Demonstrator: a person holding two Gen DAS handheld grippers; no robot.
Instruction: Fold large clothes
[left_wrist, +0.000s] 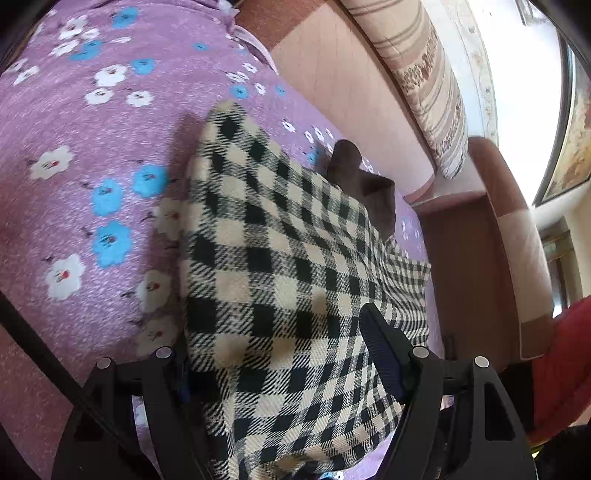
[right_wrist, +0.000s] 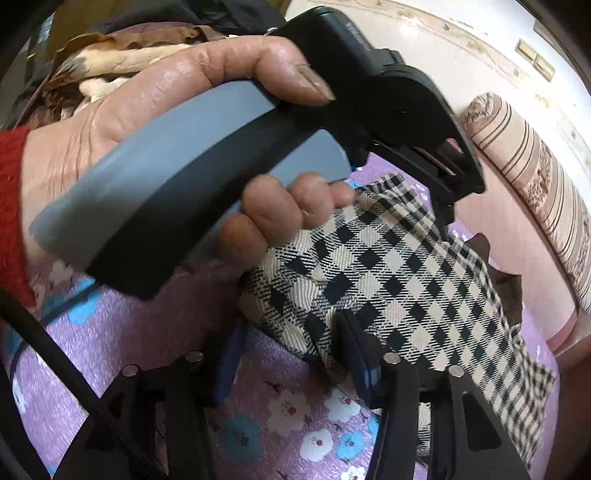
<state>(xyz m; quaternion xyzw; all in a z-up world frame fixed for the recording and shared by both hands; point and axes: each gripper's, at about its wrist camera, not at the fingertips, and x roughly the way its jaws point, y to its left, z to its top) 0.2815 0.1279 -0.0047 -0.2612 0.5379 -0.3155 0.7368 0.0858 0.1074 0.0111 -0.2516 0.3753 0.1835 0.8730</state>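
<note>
A black-and-cream checked garment (left_wrist: 280, 236) lies folded on a purple floral bedsheet (left_wrist: 74, 122). A dark brown piece of cloth (left_wrist: 365, 184) sticks out from under its far end. My left gripper (left_wrist: 273, 339) stands open and wide astride the garment's near end; its pads do not press the cloth. In the right wrist view the same checked garment (right_wrist: 399, 280) lies ahead. My right gripper (right_wrist: 291, 328) is open, with the garment's near corner lying loosely between its fingers. A hand (right_wrist: 155, 99) in a red sleeve grips the left gripper's grey handle (right_wrist: 177, 173) above.
A striped bolster (left_wrist: 424, 96) leans on the pink and brown headboard (left_wrist: 343, 85) beyond the garment. A brown padded bed end (left_wrist: 513, 236) stands at the right. A red sleeve (left_wrist: 557, 365) shows at the lower right, and a black cable (left_wrist: 40, 354) crosses the lower left.
</note>
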